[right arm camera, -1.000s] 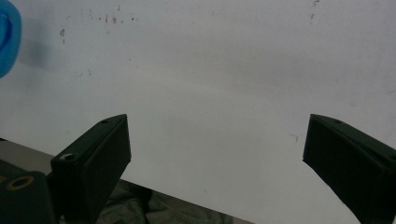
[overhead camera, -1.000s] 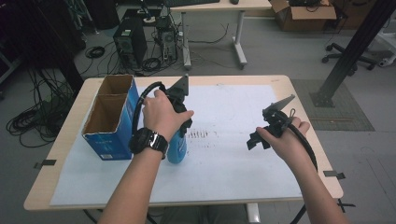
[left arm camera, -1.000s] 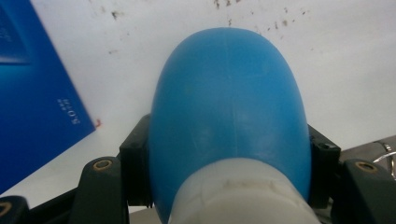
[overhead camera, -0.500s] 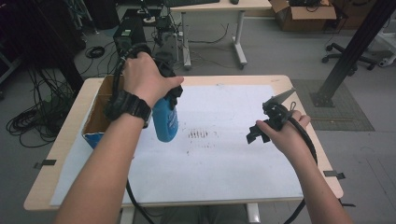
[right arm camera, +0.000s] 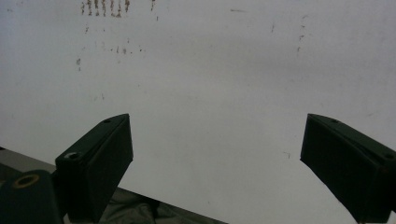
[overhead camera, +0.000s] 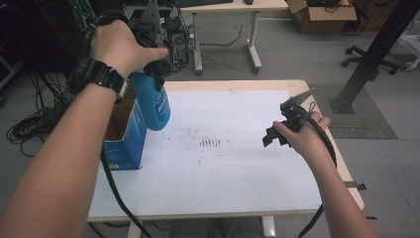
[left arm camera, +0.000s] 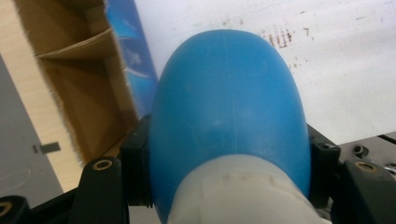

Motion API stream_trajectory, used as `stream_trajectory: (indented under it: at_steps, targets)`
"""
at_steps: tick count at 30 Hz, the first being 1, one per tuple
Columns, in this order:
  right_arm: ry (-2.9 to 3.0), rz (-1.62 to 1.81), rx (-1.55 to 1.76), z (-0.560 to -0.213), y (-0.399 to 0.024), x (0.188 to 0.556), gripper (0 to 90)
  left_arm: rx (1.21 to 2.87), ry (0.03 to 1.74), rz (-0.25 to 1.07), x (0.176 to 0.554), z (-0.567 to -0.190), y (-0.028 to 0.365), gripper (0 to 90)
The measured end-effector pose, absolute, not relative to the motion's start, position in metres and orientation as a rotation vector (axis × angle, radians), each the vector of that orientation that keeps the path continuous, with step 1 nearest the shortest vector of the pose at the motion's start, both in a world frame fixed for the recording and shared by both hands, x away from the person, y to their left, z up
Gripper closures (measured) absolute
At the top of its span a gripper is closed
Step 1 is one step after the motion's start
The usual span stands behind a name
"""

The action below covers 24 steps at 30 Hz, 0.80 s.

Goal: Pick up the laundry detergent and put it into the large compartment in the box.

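Note:
A blue plastic bottle (overhead camera: 152, 101) hangs in the air above the table's left side, beside the open cardboard box (overhead camera: 124, 136). My left gripper (overhead camera: 148, 69) is shut on the bottle near its top; in the left gripper view the blue body (left arm camera: 229, 116) with its pale neck sits clamped between the two black jaws. My right gripper (overhead camera: 277, 134) hovers over the table's right side, open, and in the right gripper view (right arm camera: 215, 158) its jaws stand wide apart over the white sheet with nothing between them.
A white sheet (overhead camera: 237, 168) covers the wooden table, with brownish marks (overhead camera: 210, 143) near its middle. The blue-sided box stands at the left edge, its top open. Cables, computer cases and another desk lie on the floor beyond the table.
My left hand has lifted the bottle off the table and carried it up and toward the far left, near the box. The right hand has stayed where it was.

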State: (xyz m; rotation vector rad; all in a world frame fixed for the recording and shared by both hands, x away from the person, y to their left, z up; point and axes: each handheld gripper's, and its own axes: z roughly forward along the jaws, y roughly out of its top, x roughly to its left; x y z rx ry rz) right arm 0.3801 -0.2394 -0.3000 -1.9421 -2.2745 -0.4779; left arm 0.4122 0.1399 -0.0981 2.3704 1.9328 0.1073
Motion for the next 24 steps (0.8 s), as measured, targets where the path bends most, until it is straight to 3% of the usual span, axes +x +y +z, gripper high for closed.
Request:
stream_trajectory:
  at_steps: [12, 24]
  targets:
    - [-2.249, -0.49, -1.961, -0.3, -0.242, 0.386, 8.7, 2.294, 2.053, 0.162, 0.417, -0.088, 0.203, 37.3]
    - [-2.239, -0.48, -1.974, -0.304, -0.244, 0.389, 8.9, 2.226, 2.14, 0.17, 0.422, -0.102, 0.241, 37.3]
